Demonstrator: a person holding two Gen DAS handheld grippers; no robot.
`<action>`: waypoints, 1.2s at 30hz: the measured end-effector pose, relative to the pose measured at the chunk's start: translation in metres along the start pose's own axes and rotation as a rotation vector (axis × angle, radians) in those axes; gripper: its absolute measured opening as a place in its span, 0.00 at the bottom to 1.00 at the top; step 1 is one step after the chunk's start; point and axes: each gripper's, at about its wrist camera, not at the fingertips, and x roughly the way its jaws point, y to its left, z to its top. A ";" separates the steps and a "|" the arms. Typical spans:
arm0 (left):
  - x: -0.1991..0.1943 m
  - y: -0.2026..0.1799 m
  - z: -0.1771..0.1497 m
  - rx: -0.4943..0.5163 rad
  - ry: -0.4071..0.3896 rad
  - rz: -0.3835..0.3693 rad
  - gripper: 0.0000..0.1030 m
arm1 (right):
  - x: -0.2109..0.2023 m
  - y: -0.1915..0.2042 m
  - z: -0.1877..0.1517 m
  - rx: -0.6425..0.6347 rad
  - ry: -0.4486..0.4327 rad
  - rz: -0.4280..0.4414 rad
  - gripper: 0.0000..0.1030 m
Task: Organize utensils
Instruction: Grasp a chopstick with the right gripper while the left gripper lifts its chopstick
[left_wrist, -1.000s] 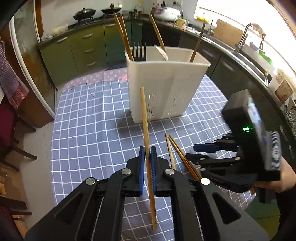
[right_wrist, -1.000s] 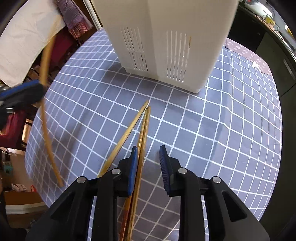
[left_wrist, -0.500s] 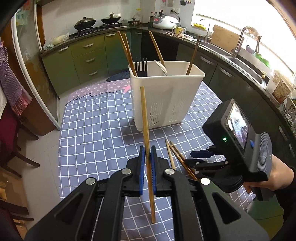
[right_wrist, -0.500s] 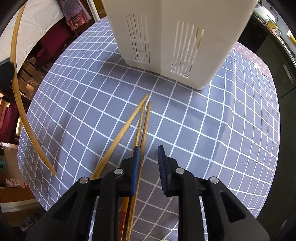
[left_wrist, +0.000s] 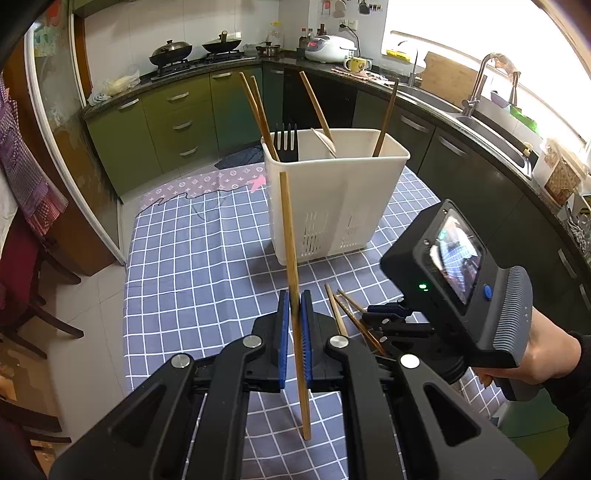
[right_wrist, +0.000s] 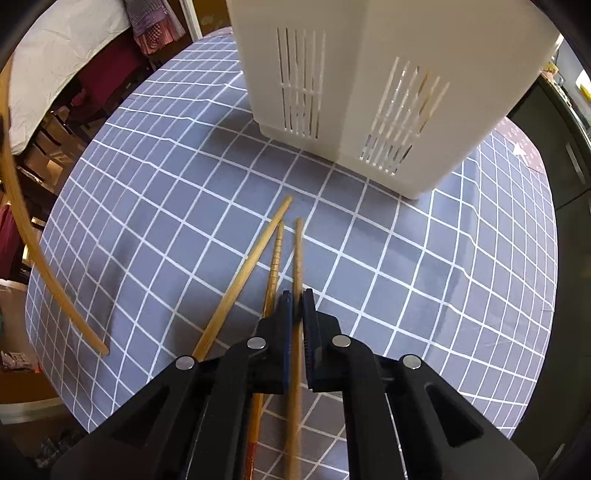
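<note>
Hand-held gripper (left_wrist: 294, 325) clamps a chopstick (left_wrist: 291, 280) before utensil-filled caddy (left_wrist: 343, 206)

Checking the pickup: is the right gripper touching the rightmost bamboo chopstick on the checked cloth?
Touching. The right wrist view shows the right gripper shut on that rightmost bamboo chopstick, both blue pads pressing its sides.

Eight chopsticks (left_wrist: 290, 236), one fork (left_wrist: 287, 142), one caddy (left_wrist: 332, 192).

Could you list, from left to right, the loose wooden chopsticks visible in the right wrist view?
Curved-looking pale chopstick held at the far left → long light bamboo chopstick lying diagonally → ridged darker chopstick → plain chopstick between the right gripper's pads.
</note>
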 end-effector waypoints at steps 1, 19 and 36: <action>-0.002 0.000 0.000 0.002 -0.004 0.002 0.06 | -0.006 -0.001 0.000 0.007 -0.016 0.014 0.06; 0.010 0.007 0.000 -0.013 0.052 -0.005 0.06 | -0.181 -0.037 -0.090 0.128 -0.522 0.018 0.06; 0.153 0.042 0.015 -0.126 0.363 0.068 0.06 | -0.199 -0.049 -0.126 0.137 -0.535 0.054 0.06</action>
